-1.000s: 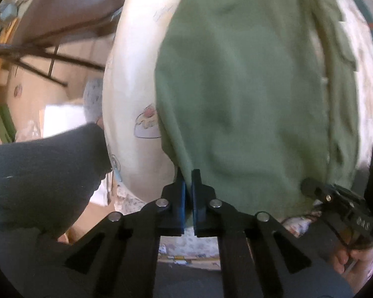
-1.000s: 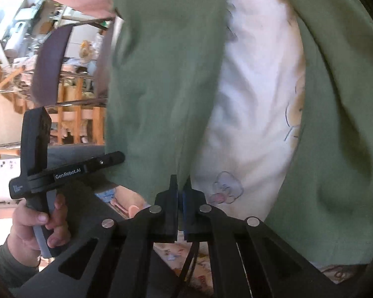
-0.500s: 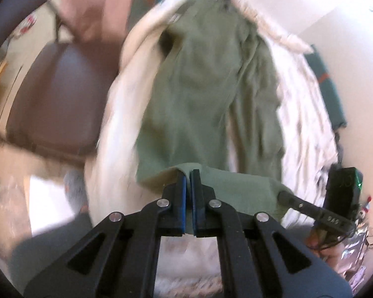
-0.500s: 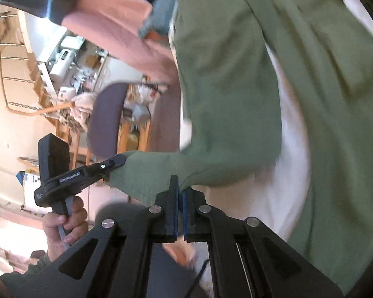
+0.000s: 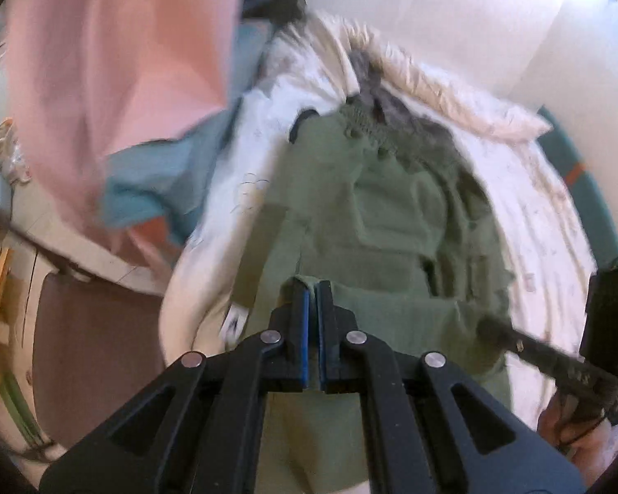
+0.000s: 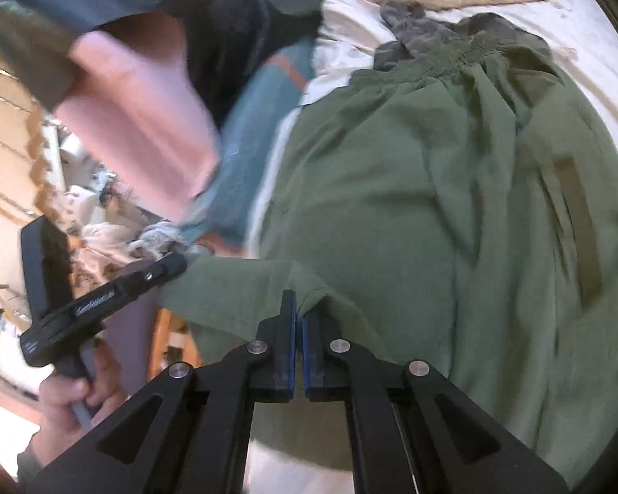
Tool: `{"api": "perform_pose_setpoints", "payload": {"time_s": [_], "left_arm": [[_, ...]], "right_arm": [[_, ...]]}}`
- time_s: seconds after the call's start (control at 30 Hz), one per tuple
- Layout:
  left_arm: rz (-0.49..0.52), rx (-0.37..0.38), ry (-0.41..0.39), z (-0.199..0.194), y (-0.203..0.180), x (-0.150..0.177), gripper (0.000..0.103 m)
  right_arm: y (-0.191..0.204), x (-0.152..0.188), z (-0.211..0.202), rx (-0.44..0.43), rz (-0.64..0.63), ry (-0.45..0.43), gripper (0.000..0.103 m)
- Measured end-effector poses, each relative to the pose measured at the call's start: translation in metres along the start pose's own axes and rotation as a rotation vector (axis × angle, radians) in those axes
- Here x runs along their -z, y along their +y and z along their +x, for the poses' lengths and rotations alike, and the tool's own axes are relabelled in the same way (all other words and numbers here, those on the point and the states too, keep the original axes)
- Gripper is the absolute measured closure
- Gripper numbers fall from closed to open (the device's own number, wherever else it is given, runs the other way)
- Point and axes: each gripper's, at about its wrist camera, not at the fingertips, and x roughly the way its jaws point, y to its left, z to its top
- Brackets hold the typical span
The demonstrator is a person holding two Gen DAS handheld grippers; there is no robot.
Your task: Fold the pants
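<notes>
Green pants lie lengthwise on a white bed sheet, with the elastic waistband at the far end. My left gripper is shut on the hem of one leg, lifted and carried over the upper part of the pants. My right gripper is shut on the other end of the same hem edge, which stretches between the two grippers. In the left wrist view the right gripper shows at right; in the right wrist view the left gripper shows at left, held by a hand.
A pink cloth and a teal cloth hang at the bed's left side. A grey garment lies by the waistband. A rumpled cream quilt edges the far end. A brown chair seat stands lower left.
Both grippers have lifted the hem and carried it up along the pants toward the waistband. The legs now lie folded back over the upper part, and the waistband has come into view.
</notes>
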Motion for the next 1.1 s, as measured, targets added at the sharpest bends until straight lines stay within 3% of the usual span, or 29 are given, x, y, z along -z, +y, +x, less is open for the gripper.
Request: {"api": "perform_pose_setpoints", "payload": {"time_s": [0.07,0.13,0.2,0.23,0.27,0.3,0.33,0.37,0.4,0.47,0.53,0.63,0.73,0.83,0.9,0.97,1.03,1.07,1.1], "left_arm": [[-0.024,0.008,0.021,0.032,0.003,-0.009,0.1],[-0.022,0.008,0.083,0.061,0.003,-0.01,0.09],[0.004,-0.015,0.099,0.075,0.002,-0.012,0.06],[0.003,-0.013,0.082,0.074,0.003,-0.012,0.055],[-0.013,0.003,0.056,0.068,0.007,-0.014,0.041],[-0.026,0.028,0.032,0.062,0.009,-0.015,0.031],[-0.039,0.044,0.007,0.055,0.014,-0.016,0.03],[-0.06,0.07,-0.046,0.039,0.02,-0.016,0.03],[-0.063,0.08,-0.079,0.029,0.023,-0.016,0.03],[-0.038,0.048,-0.152,0.006,0.027,-0.01,0.025],[0.05,0.01,-0.168,-0.007,0.026,0.006,0.022],[0.222,-0.067,-0.075,0.009,0.02,0.038,0.022],[0.306,-0.126,-0.028,0.031,0.009,0.05,0.022],[0.349,-0.191,0.0,0.056,-0.008,0.04,0.022],[0.346,-0.247,-0.058,0.062,-0.015,0.023,0.022],[0.304,-0.293,-0.104,0.064,-0.012,-0.003,0.022],[0.261,-0.351,-0.13,0.064,-0.006,-0.021,0.022],[0.219,-0.374,-0.132,0.062,0.002,-0.027,0.022],[0.167,-0.349,-0.128,0.058,0.011,-0.03,0.022]], "right_arm": [[-0.025,-0.015,0.031,0.046,0.045,0.026,0.1],[-0.042,-0.018,0.05,0.064,0.112,0.026,0.096],[-0.057,-0.022,0.06,0.059,0.166,0.022,0.093],[-0.06,-0.023,0.062,0.061,0.181,0.023,0.091],[-0.063,-0.025,0.062,0.064,0.187,0.023,0.084],[-0.064,-0.026,0.059,0.069,0.183,0.022,0.069],[-0.063,-0.027,0.052,0.07,0.174,0.012,0.059],[-0.062,-0.028,0.041,0.062,0.163,-0.014,0.04],[-0.061,-0.033,0.033,0.05,0.154,-0.047,0.035],[-0.054,-0.036,0.01,0.045,0.105,-0.11,0.035],[-0.041,-0.03,-0.002,0.056,0.029,-0.091,0.035],[-0.02,-0.007,0.001,0.06,-0.094,0.007,0.035],[-0.011,0.014,0.03,0.106,-0.193,0.119,0.037],[-0.009,0.017,0.069,0.193,-0.228,0.23,0.042],[-0.003,0.006,0.077,0.231,-0.274,0.174,0.044],[0.001,-0.013,0.069,0.259,-0.283,0.039,0.042],[-0.001,-0.029,0.053,0.285,-0.248,-0.104,0.041],[-0.008,-0.035,0.044,0.316,-0.196,-0.149,0.041],[-0.012,-0.037,0.041,0.315,-0.159,-0.148,0.041]]}}
